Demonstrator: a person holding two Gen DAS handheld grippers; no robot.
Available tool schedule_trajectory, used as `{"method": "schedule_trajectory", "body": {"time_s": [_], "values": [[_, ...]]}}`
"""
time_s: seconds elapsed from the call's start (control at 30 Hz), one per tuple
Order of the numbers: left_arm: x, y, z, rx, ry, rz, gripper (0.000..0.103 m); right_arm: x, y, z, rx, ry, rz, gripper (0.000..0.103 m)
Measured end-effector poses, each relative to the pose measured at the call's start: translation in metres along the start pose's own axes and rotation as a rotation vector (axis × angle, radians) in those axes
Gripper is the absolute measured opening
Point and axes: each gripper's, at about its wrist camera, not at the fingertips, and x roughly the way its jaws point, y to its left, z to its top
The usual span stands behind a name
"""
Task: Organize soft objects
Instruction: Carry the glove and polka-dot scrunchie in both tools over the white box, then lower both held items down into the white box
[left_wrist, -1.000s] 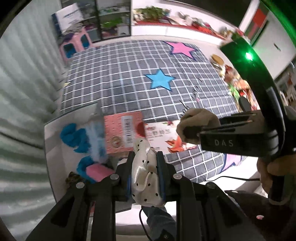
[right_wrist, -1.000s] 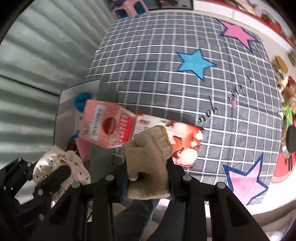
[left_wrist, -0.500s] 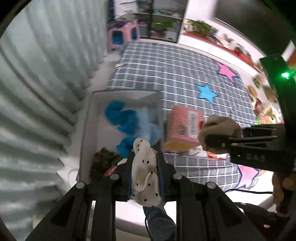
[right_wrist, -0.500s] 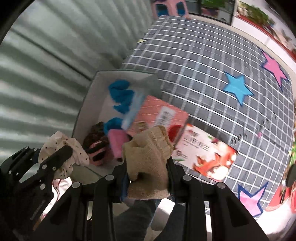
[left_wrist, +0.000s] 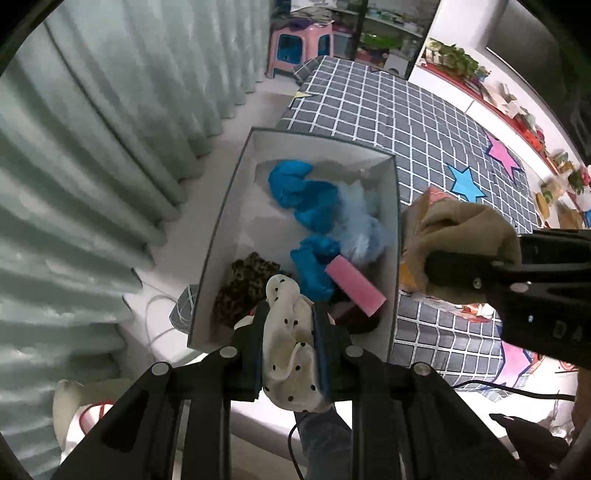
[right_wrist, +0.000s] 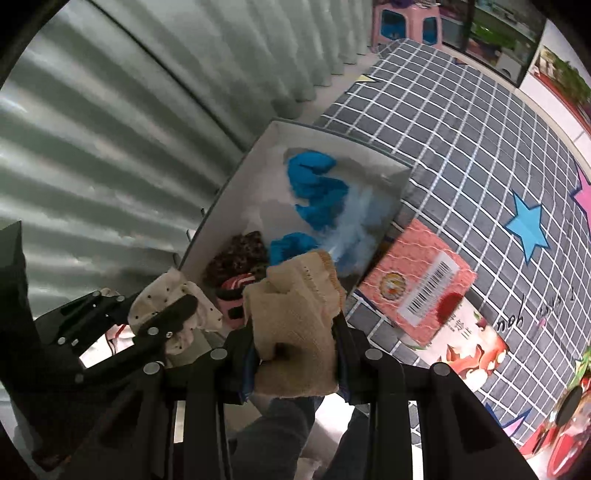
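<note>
The left tool (left_wrist: 290, 341) is clenched on a cream satin scrunchie with black polka dots (left_wrist: 291, 354), which bulges up between its two black fingers and sits above the near end of an open white rectangular box (left_wrist: 225, 225). The right tool (right_wrist: 295, 343) grips a folded beige knitted cloth (right_wrist: 295, 314) just beside the box's right wall, over its near corner. Inside the box lie a bright blue crumpled fabric piece (left_wrist: 306, 199), a pale blue fluffy item (left_wrist: 360, 229), a pink rectangular block (left_wrist: 354, 290) and a dark leopard-print scrunchie (left_wrist: 243, 284). The box rests at the edge of a grey bedspread with a white grid and blue and pink stars (left_wrist: 424, 122). Just beside the box, on that bedspread, lies a salmon-pink packet with a barcode label (right_wrist: 417, 280). Pale green pleated curtains (left_wrist: 92, 129) hang to the left.
</note>
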Motion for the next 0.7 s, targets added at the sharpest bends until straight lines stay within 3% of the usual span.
{"method": "schedule_trajectory", "body": {"time_s": [0.7], "values": [[0.0087,0.0104,0.0009,-0.016,0.028,-0.006,0.025,0.0105,0.009,0.0075,-0.025,0.03,-0.002,0.034]]}}
